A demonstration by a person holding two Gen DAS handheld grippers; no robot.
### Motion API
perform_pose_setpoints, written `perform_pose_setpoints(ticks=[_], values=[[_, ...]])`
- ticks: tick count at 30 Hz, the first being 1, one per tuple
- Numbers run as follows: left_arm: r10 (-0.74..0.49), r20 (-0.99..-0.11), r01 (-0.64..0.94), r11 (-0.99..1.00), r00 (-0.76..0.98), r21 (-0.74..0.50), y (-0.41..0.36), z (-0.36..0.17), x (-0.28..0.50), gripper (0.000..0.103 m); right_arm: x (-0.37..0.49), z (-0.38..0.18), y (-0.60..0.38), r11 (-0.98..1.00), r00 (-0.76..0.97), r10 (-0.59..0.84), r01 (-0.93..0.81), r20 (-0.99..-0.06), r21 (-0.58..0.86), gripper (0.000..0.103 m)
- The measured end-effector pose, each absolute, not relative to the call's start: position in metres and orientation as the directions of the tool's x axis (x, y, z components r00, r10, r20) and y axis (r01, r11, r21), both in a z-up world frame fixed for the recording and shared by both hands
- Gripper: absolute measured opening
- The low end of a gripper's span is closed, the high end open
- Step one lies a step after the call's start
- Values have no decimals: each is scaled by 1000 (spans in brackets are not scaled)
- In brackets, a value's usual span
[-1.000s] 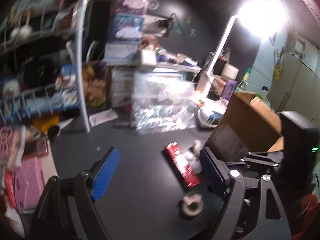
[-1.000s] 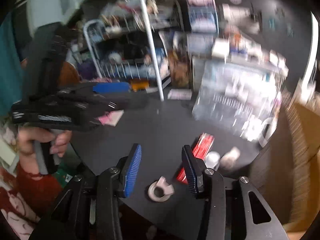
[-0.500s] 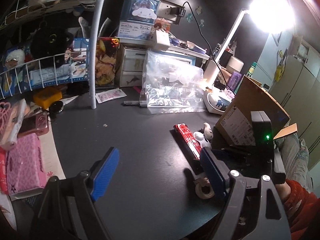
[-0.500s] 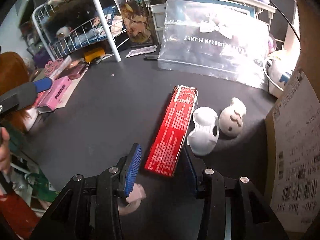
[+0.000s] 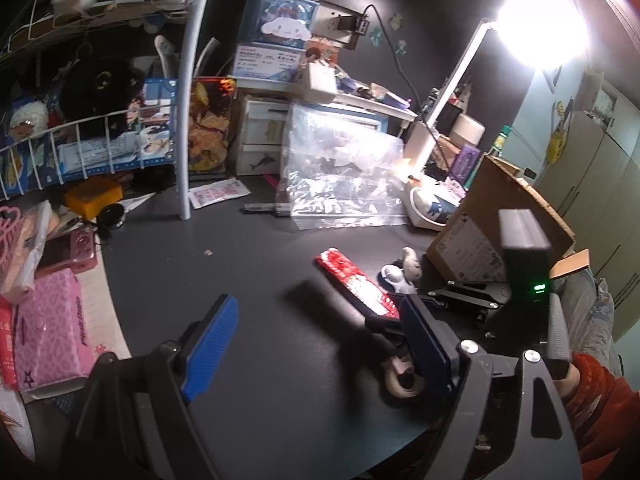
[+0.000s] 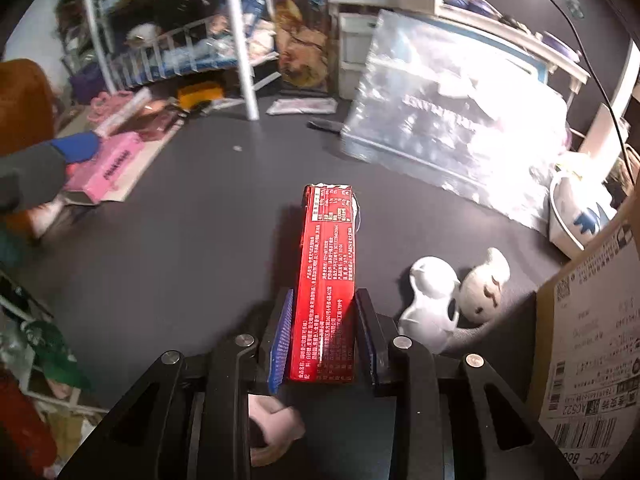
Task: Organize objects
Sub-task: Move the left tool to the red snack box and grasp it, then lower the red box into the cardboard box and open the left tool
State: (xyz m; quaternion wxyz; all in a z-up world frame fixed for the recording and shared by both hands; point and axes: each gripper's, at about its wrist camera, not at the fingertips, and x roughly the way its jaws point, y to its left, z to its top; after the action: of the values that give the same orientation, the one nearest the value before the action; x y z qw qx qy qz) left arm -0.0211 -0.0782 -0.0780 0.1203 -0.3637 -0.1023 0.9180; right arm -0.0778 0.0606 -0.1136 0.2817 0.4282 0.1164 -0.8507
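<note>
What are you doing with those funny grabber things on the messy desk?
A person is tidying a cluttered black desk with a grabber in each hand. The right gripper has just been closing on the near end of a long red printed carton, which sits between its blue pads. The left gripper hangs open over the desk, holding nothing. Two small white figurines lie beside the carton, next to a brown cardboard box.

Red box [image 6: 326, 284] – pink leopard-print pouch [image 5: 50, 332] – black desk [image 5: 260, 280].
</note>
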Motion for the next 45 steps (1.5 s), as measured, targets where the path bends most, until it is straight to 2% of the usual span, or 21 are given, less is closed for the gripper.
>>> perform_pose_setpoints(ticks=[8,11,13,19,24,32,41,42,44,45], values=[[429,-557,-258,-897,-712,-360,-62,-44,-24,79,-42,-37,66,-661,-388,-611,730,-690,175,25],[445,-525,-292,-890,-725,-351,-51,-24,-23,69,-30,-11,70,-633,-400,-635,760,-661,148,25],[463,-509,-315,-881,-725,-353,-43,-13,-24,58,-23,6,76,-622,-415,-645,773,-642,126,25],[506,-488,-386,-861,-711,-330,0,12,-39,42,-18,35,112,-635,-473,-648,769,-597,80,25],[540,-492,-436,-842,-683,-319,44,22,-64,38,-30,45,159,-682,-524,-623,727,-581,76,25],[599,-536,-527,-794,-595,-303,126,26,-109,38,-48,51,239,-761,-578,-569,640,-585,108,25],[581,-622,-545,-791,-525,-279,172,14,-135,38,-66,38,283,-808,-566,-504,576,-652,125,25],[577,-628,-546,-792,-523,-273,174,13,-136,43,-67,36,284,-811,-565,-499,571,-657,125,25],[582,-622,-561,-785,-523,-262,176,15,-134,59,-70,32,288,-829,-572,-472,547,-671,116,27],[589,-613,-567,-781,-527,-263,175,16,-131,71,-71,31,290,-842,-584,-454,529,-673,109,32]])
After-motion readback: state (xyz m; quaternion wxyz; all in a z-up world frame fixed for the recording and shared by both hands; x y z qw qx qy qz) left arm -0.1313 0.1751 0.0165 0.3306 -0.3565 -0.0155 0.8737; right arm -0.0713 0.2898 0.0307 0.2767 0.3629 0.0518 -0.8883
